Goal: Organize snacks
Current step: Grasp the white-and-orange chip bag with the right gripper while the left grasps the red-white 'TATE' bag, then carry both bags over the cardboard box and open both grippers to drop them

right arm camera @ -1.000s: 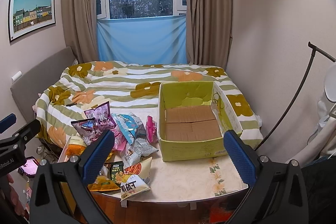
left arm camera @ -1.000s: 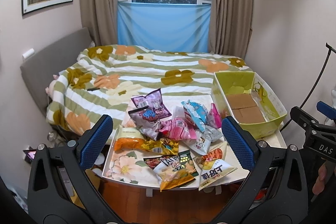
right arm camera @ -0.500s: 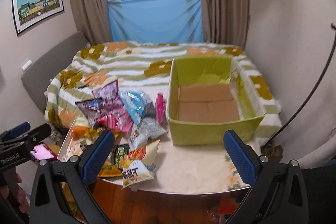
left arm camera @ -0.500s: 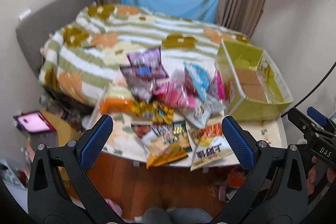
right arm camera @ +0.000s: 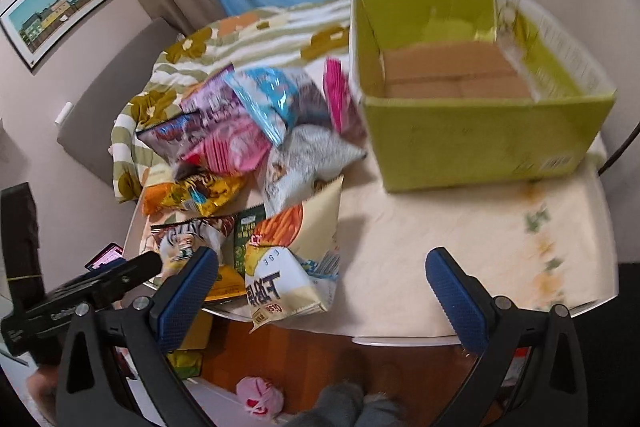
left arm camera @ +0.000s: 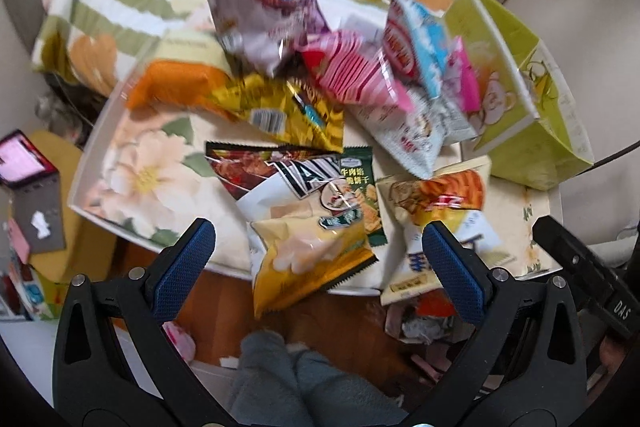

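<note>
Hovering above the near edge of the table (right arm camera: 420,239), both grippers are spread wide and carrying nothing, and the whole question is who sits closer to what. Look at the left gripper (left arm camera: 318,255): the yellow snack bag (left arm camera: 308,259) lies right between its blue pads, just ahead and below, hanging a little over the table edge, its long axis running on a diagonal from near-left to far-right, so it does not sit square across the jaw line. Over on the other side, the right gripper (right arm camera: 320,287) has the white-and-orange bag (right arm camera: 296,259) toward its left finger, lying mostly lengthwise away from the camera. Behind these two sits the heap of snack bags (left arm camera: 320,67), purple, pink, blue and gold, piled and overlapping toward the bed. And the green box (right arm camera: 480,87), open-topped and showing a bare cardboard floor, stands well off to the right, far nearer the right gripper than the left. My read: the left takes the yellow bag first, though it looks a long carry across to that box.
</note>
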Action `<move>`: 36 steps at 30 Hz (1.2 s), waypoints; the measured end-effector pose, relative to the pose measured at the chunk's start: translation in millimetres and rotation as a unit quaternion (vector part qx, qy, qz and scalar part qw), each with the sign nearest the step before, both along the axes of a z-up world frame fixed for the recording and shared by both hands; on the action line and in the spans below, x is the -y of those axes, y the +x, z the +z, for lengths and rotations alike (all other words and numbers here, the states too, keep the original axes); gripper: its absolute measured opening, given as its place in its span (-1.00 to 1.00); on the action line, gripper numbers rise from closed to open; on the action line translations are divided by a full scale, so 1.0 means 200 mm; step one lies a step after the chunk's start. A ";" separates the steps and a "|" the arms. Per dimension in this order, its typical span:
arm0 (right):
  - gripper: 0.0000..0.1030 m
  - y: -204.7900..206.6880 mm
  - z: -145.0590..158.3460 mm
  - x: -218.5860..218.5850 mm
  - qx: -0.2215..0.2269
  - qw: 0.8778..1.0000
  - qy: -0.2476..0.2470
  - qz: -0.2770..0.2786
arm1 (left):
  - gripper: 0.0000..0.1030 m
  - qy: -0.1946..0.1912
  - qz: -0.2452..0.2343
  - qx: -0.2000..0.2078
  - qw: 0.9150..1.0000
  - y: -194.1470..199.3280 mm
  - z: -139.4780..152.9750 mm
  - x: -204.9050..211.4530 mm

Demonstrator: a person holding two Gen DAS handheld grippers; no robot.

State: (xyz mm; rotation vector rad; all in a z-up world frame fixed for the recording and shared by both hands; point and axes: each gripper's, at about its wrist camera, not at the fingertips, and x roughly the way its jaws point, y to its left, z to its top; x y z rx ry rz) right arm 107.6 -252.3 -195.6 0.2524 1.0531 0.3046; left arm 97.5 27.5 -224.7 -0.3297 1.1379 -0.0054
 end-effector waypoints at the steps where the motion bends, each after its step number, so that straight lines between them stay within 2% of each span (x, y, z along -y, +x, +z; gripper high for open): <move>1: 1.00 0.01 -0.04 -0.02 -0.008 1.000 0.005 0.000 | 0.99 -0.007 0.000 -0.005 1.000 0.02 -0.04 -0.01; 7: 1.00 0.07 -0.21 -0.11 -0.058 0.998 0.036 0.008 | 0.99 -0.059 0.006 -0.044 0.997 0.08 -0.24 -0.07; 9: 1.00 0.08 -0.25 -0.13 -0.073 0.996 0.047 0.008 | 0.89 -0.066 0.003 -0.048 0.997 0.09 -0.27 -0.08; 10: 1.00 0.09 -0.27 -0.13 -0.078 0.996 0.049 0.007 | 0.77 -0.070 0.000 -0.052 0.996 0.10 -0.29 -0.08; 13: 1.00 0.10 -0.31 -0.15 -0.087 0.995 0.051 0.004 | 0.56 -0.091 -0.008 -0.063 0.994 0.13 -0.35 -0.08; 15: 1.00 0.11 -0.33 -0.15 -0.090 0.994 0.055 0.004 | 0.52 -0.099 -0.012 -0.066 0.993 0.15 -0.37 -0.08; 18: 0.99 0.12 -0.36 -0.14 -0.092 0.994 0.064 0.006 | 0.42 -0.087 -0.023 -0.062 0.994 0.16 -0.37 -0.05; 22: 0.76 0.15 -0.38 -0.14 -0.099 0.993 0.071 0.005 | 0.23 -0.088 -0.029 -0.061 0.994 0.16 -0.36 -0.05; 26: 0.58 0.17 -0.41 -0.15 -0.108 0.992 0.065 0.007 | 0.19 -0.073 -0.038 -0.058 0.995 0.15 -0.34 -0.05; 28: 0.55 0.18 -0.43 -0.16 -0.111 0.992 0.063 0.006 | 0.16 -0.076 -0.038 -0.057 0.995 0.15 -0.34 -0.05; 29: 0.40 0.18 -0.43 -0.16 -0.111 0.992 0.062 0.005 | 0.15 -0.076 -0.038 -0.055 0.995 0.15 -0.33 -0.05; 30: 0.37 0.18 -0.43 -0.16 -0.114 0.992 0.060 0.007 | 0.15 -0.076 -0.038 -0.054 0.995 0.13 -0.32 -0.06; 31: 0.25 0.18 -0.44 -0.16 -0.115 0.992 0.057 0.009 | 0.15 -0.076 -0.039 -0.053 0.995 0.13 -0.31 -0.06; 34: 0.11 0.16 -0.42 -0.15 -0.120 0.991 0.050 0.009 | 0.15 -0.077 -0.042 -0.049 0.995 0.09 -0.27 -0.08; 36: 0.08 0.14 -0.38 -0.12 -0.120 0.992 0.044 0.004 | 0.15 -0.078 -0.044 -0.049 0.995 0.07 -0.23 -0.09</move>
